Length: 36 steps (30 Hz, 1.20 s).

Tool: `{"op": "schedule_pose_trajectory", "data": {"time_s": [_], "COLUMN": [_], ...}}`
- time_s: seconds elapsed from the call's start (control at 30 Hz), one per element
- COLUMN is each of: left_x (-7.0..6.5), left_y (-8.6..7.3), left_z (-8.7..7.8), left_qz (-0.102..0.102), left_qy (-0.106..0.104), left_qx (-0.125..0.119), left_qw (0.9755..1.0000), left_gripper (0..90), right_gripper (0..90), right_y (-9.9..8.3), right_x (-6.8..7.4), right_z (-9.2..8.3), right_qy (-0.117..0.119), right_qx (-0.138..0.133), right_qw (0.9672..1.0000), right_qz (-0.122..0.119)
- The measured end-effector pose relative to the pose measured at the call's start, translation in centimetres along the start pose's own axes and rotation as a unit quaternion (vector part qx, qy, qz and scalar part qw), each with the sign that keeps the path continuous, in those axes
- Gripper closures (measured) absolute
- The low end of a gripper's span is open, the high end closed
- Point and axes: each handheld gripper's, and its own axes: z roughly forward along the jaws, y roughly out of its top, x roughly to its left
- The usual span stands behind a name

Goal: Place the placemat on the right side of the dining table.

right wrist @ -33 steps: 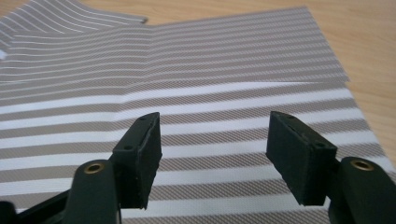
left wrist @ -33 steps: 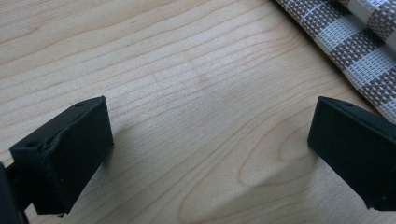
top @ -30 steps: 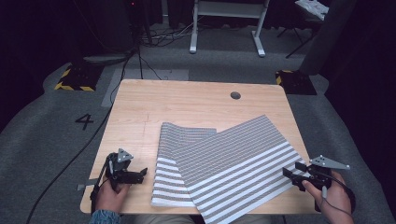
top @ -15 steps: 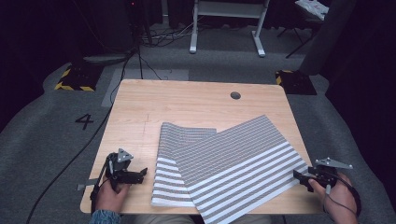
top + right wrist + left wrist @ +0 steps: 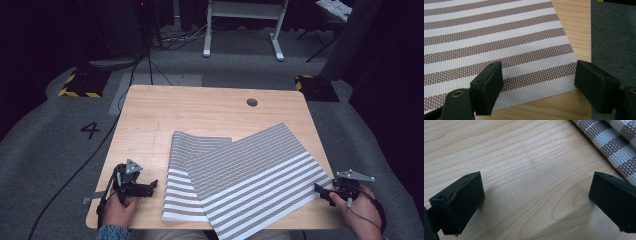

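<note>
Two brown-and-white striped woven mats lie overlapped on the wooden table [image 5: 200,110]. The larger mat [image 5: 255,170] lies askew on top of the smaller one [image 5: 185,150]. My right gripper [image 5: 321,190] sits at the large mat's right front corner [image 5: 564,62]. Its jaws have just been opening and now stand open, with the mat's corner flat on the table beneath the gap, not pinched [image 5: 539,80]. My left gripper [image 5: 150,186] rests open over bare wood [image 5: 536,192], just left of the smaller mat's edge [image 5: 614,142].
The table has a round cable hole [image 5: 252,102] near its far right. The mats' front edges reach the table's front edge. Grey carpet [image 5: 614,37] lies beyond the right edge, and a white desk frame [image 5: 240,30] and cables stand beyond the far side.
My right gripper has sunk a little at the mat's right corner and its jaws have spread wider. My left gripper has stayed still.
</note>
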Motion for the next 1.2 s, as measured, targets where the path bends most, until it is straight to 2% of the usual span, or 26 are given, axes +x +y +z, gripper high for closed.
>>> {"op": "schedule_pose_trajectory", "data": {"time_s": [0.07,0.1,0.2,0.23,0.27,0.3,0.33,0.4,0.43,0.5,0.6,0.67,0.7,0.73,0.77,0.8,0.87,1.03,1.07,1.2], "left_x": [0.0,0.0,0.0,0.0,0.0,0.0,0.0,0.0,0.0,0.0,0.0,0.0,0.0,0.0,0.0,0.0,0.0,0.0,0.0,-0.1], "left_y": [0.0,0.0,0.0,0.0,0.0,0.0,0.0,0.0,0.0,0.0,0.0,0.0,0.0,0.0,0.0,0.0,0.0,0.0,0.0,-0.1], "left_z": [0.0,0.0,0.0,0.0,0.0,0.0,0.0,0.0,0.0,0.0,0.0,0.0,0.0,0.0,0.0,0.0,0.0,0.0,0.0,0.0], "left_qz": [0.001,0.001,0.000,0.000,0.000,0.001,0.001,0.000,0.000,0.000,0.000,0.000,0.000,0.000,0.000,0.000,0.000,0.002,0.002,0.000], "left_qy": [0.000,0.000,-0.001,-0.001,-0.001,0.000,0.000,-0.001,-0.001,-0.001,-0.001,-0.001,-0.001,-0.001,-0.001,-0.001,0.000,0.002,0.002,0.002], "left_qx": [0.002,0.002,0.000,0.001,0.001,0.001,0.001,0.000,0.000,0.000,0.000,0.000,0.000,0.000,0.001,0.000,0.000,0.001,0.000,0.000], "left_qw": [1.0000,1.0000,1.0000,1.0000,1.0000,1.0000,1.0000,1.0000,1.0000,1.0000,1.0000,1.0000,1.0000,1.0000,1.0000,1.0000,1.0000,1.0000,1.0000,1.0000], "left_gripper": [0.2,0.2,0.2,0.2,0.2,0.2,0.2,0.2,0.2,0.2,0.2,0.2,0.2,0.2,0.2,0.2,0.2,0.4,0.4,0.5], "right_gripper": [29.9,29.9,41.3,51.5,51.5,63.0,63.0,75.6,81.8,83.4,86.1,86.4,86.6,86.6,86.8,86.9,87.0,87.1,87.1,87.3], "right_y": [0.0,0.0,0.2,0.3,0.3,0.4,0.4,0.5,0.5,0.6,1.5,1.8,2.6,2.6,3.0,4.0,5.1,7.4,8.4,10.3], "right_x": [0.3,0.3,0.5,0.7,0.7,1.0,1.0,1.4,1.9,2.1,2.4,2.5,2.7,2.7,2.9,3.2,3.4,3.7,3.8,3.7], "right_z": [0.0,0.0,0.0,-0.1,-0.1,-0.2,-0.2,-0.3,-0.4,-0.6,-1.7,-2.1,-2.8,-2.8,-3.2,-3.9,-4.5,-5.3,-5.5,-5.4], "right_qy": [0.002,0.002,0.015,0.023,0.023,0.030,0.030,0.040,0.040,0.037,0.033,0.030,0.027,0.027,0.025,0.022,0.019,0.016,0.016,0.008], "right_qx": [-0.006,-0.006,-0.007,-0.007,-0.007,-0.004,-0.004,-0.003,-0.004,-0.005,-0.034,-0.043,-0.061,-0.061,-0.072,-0.089,-0.106,-0.126,-0.133,-0.141], "right_qw": [1.0000,1.0000,0.9998,0.9993,0.9993,0.9989,0.9989,0.9982,0.9973,0.9968,0.9956,0.9949,0.9929,0.9929,0.9917,0.9892,0.9868,0.9821,0.9800,0.9776], "right_qz": [-0.005,-0.005,-0.014,-0.027,-0.027,-0.035,-0.035,-0.044,-0.061,-0.070,-0.081,-0.086,-0.099,-0.099,-0.104,-0.114,-0.121,-0.139,-0.148,-0.156]}}
